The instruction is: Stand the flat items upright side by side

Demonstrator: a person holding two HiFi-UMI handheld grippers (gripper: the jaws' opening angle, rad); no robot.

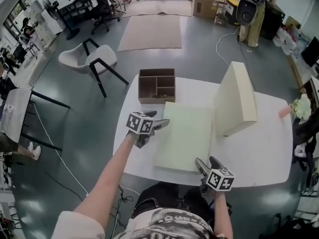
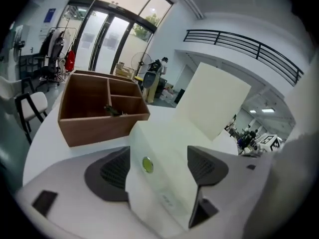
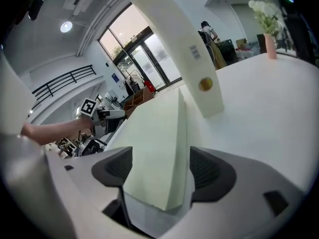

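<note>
The flat box (image 1: 183, 136) lying near on the table looks like smooth, matt, pale cream card. The upright box (image 1: 237, 97) to its right has the same finish. The table (image 1: 264, 148) top is smooth white with a soft sheen. The tray (image 1: 156, 85) at the far edge is matt brown wood. The left gripper (image 2: 158, 168) is matt grey plastic, with dark, finely textured pads (image 2: 112, 173). The floor (image 1: 79, 128) is glossy grey-green.

place: office hall | signs — desk chairs (image 1: 102, 6), cardboard boxes (image 1: 204, 3), mezzanine railing (image 2: 239, 41)

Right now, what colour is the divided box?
Brown; the divided box shows best in the left gripper view.
</note>
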